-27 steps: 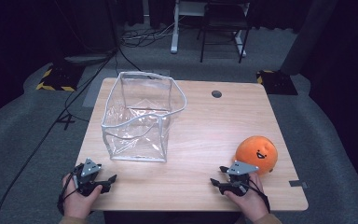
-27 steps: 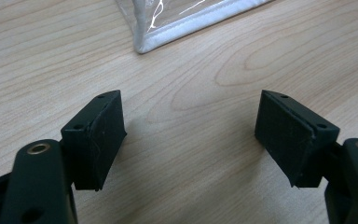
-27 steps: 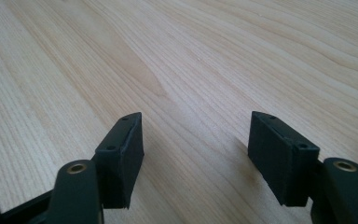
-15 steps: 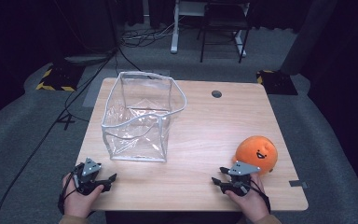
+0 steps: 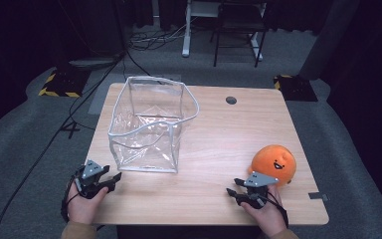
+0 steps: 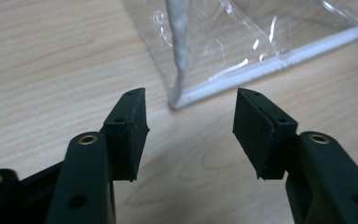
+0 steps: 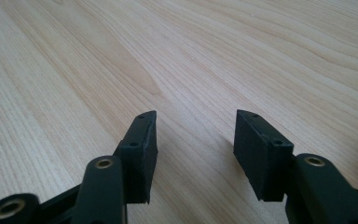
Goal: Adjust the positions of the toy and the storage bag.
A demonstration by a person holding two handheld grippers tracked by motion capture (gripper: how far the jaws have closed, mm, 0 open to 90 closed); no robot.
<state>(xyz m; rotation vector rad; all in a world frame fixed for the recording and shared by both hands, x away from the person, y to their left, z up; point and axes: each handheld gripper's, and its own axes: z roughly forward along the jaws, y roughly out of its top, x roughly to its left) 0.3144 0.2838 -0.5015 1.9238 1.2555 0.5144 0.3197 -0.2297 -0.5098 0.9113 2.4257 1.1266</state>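
Plush [image 5: 273, 165], orange, smiling face, sits on the table [image 5: 219, 149] near the right front edge, nothing holding it. Clear bag [image 5: 151, 124] with white trim stands open-topped on the left half of the table, well apart from the plush. Left gripper [image 5: 110, 180] in a hand at the front left edge, just off the bag's near corner; in the left gripper view its jaws are spread, nothing between them, bag corner [image 6: 179, 95] straight ahead, not touching. Right gripper [image 5: 235, 186] in a hand at the front right edge, just beside the plush on its near-left side; contact can't be told. In the right gripper view, jaws spread, empty, bare wood under them. Floor: grey carpet, chair [image 5: 236, 27] beyond the table's far side.
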